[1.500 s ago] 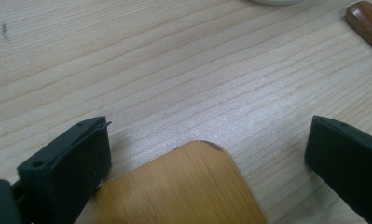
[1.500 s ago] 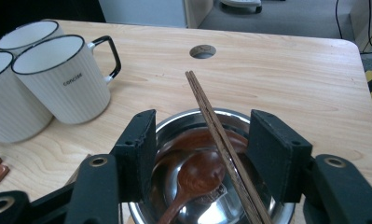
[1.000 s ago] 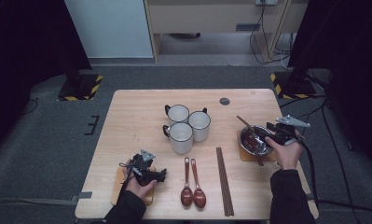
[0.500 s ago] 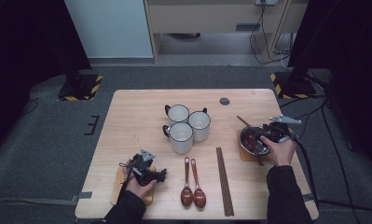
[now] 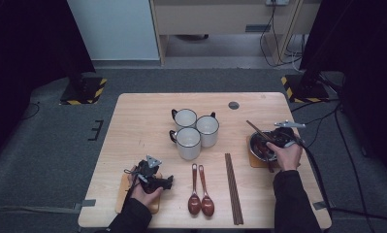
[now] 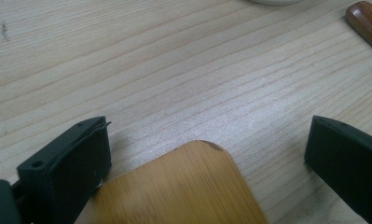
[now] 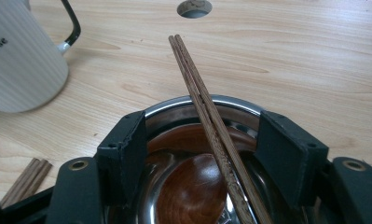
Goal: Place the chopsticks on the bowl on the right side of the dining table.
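Right gripper (image 7: 200, 154) hangs over the steel bowl (image 7: 202, 105) near the tabletop's right edge, jaws spread and just now opening further. Between them, touched by neither pad, runs a pair of chopsticks (image 7: 207, 121); they lie across the bowl's far rim and slope down over a wooden spoon (image 7: 193, 186) inside. The bowl sits on a wooden coaster (image 5: 257, 160).

Handling, as a judgement: the chopsticks are light, stiff and thin — two loose sticks that will likely scissor apart or roll if pinched off-centre. Best hold is across both sticks near mid-length, above the bowl. The bowl's polished metal looks slippery, so the sticks may slide along the rim when nudged.

Left gripper (image 6: 207, 149) rests near the front-left corner, jaws spread wide either side of a second coaster's (image 6: 183, 186) rounded corner, not gripping it.

Farther out: three mugs (image 5: 193, 131) at mid-table, two spoons (image 5: 201, 191) and another chopstick pair (image 5: 232, 187) near the front edge.
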Available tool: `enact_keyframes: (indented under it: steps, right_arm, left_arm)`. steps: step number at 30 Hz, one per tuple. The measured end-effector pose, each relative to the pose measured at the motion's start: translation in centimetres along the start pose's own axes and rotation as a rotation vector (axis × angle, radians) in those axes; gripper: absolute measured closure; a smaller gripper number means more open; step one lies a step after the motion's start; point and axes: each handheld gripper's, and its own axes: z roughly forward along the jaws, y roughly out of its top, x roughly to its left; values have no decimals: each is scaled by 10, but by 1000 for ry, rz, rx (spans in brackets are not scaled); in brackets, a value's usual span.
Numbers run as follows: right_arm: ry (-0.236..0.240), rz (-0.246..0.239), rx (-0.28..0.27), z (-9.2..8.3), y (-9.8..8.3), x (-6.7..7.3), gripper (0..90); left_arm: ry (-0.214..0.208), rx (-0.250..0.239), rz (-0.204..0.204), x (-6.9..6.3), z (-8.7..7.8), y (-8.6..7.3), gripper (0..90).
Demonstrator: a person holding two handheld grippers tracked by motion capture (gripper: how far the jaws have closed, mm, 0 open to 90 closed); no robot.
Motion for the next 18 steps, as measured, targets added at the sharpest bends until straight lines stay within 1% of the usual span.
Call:
enact_keyframes:
  steps: [8, 14, 15, 18]
  right_arm:
    - [4, -14, 17, 2, -1, 0, 345]
    - [30, -38, 36, 2, -3, 4, 360]
    - [35, -35, 40, 2, -3, 4, 361]
    - [48, -49, 42, 1, -4, 6, 363]
  left_arm:
    - [0, 0, 0, 0, 0, 0, 0]
    - [0, 0, 0, 0, 0, 0, 0]
    - [0, 0, 0, 0, 0, 0, 0]
    - [0, 0, 0, 0, 0, 0, 0]
